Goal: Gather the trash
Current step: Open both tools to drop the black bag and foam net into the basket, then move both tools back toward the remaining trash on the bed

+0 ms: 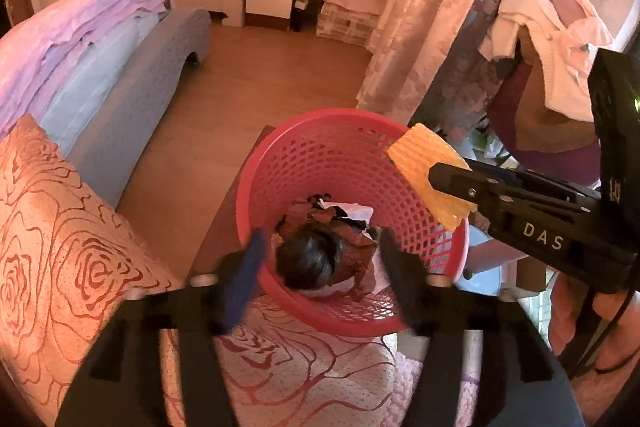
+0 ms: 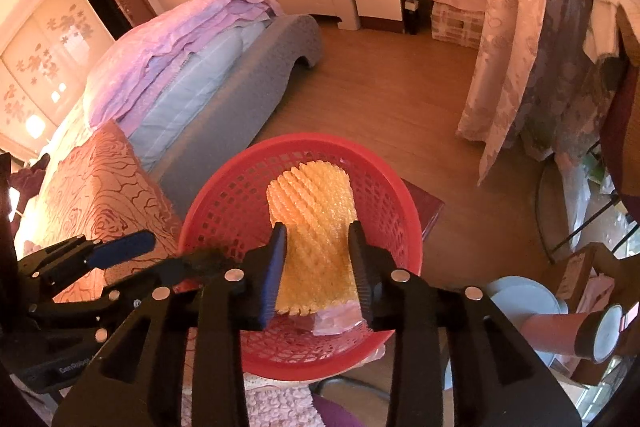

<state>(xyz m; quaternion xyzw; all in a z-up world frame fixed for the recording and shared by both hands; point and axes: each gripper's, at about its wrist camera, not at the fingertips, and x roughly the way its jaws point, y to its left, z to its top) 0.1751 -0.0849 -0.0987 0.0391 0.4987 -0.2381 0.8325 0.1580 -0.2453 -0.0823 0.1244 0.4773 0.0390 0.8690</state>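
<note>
A red mesh basket sits beside the bed. Inside it lie a dark clump, crumpled brown scraps and white paper. My left gripper hovers over the basket's near side, open, with nothing touching its pads. My right gripper reaches over the basket from the right. A yellow foam net fills the gap between its pads and juts forward above the basket's opening.
A rose-patterned pillow and the bed lie to the left. The basket rests on a dark red stand. A curtain, a chair draped with clothes and a pink tube crowd the right. Wooden floor stretches beyond.
</note>
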